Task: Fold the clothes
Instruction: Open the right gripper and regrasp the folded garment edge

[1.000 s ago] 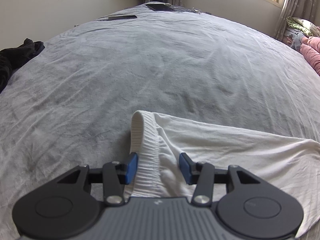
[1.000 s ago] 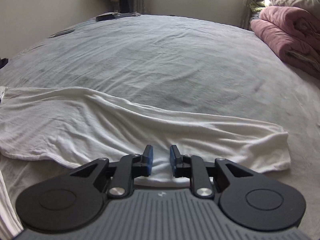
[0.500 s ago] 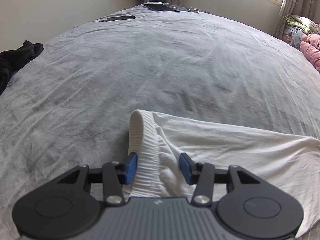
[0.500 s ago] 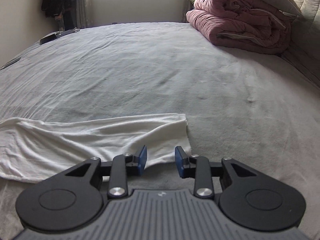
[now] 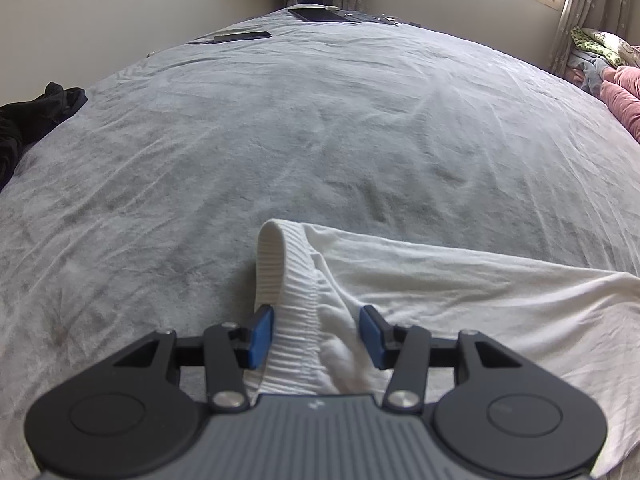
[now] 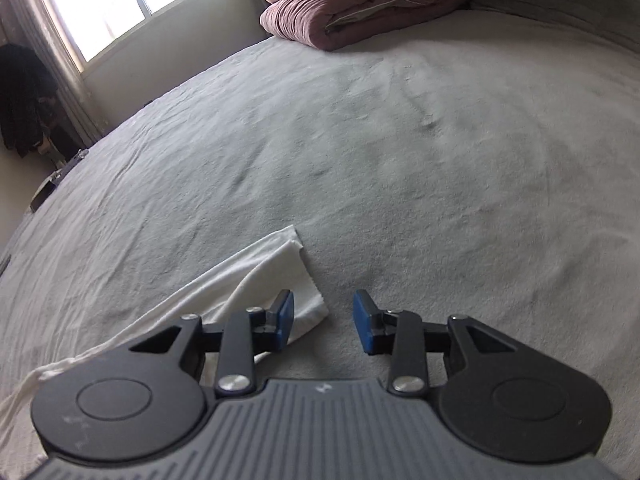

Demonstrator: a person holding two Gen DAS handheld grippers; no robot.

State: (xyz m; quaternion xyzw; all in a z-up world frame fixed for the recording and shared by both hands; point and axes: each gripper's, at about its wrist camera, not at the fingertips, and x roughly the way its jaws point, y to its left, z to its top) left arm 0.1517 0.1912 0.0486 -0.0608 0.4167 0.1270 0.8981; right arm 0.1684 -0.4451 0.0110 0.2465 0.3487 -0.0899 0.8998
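A white garment (image 5: pixel 460 280) lies flat on the grey bed sheet (image 5: pixel 320 140), stretching off to the right. Its ribbed elastic waistband (image 5: pixel 296 304) stands up in a loop between the fingers of my left gripper (image 5: pixel 316 334). That gripper stands open, and the cloth fills most of its gap. In the right wrist view the garment's far end (image 6: pixel 256 276) lies at lower left. My right gripper (image 6: pixel 324 320) is rolled to one side there and its jaws are opening. The cloth's corner touches its left fingertip (image 6: pixel 285 316), and mostly bare sheet (image 6: pixel 440 160) shows between the pads.
A folded pink quilt (image 6: pixel 360 4) is piled at the head of the bed. Dark clothes (image 5: pixel 32 116) lie off the bed's left edge. A phone (image 5: pixel 242 36) and a tablet (image 5: pixel 316 14) rest at the far edge. Dark clothing (image 6: pixel 20 100) hangs near the window (image 6: pixel 120 0).
My right gripper has slid right along the garment from its middle to its end, rolled, and widened its jaws. The left gripper and the waistband have stayed put.
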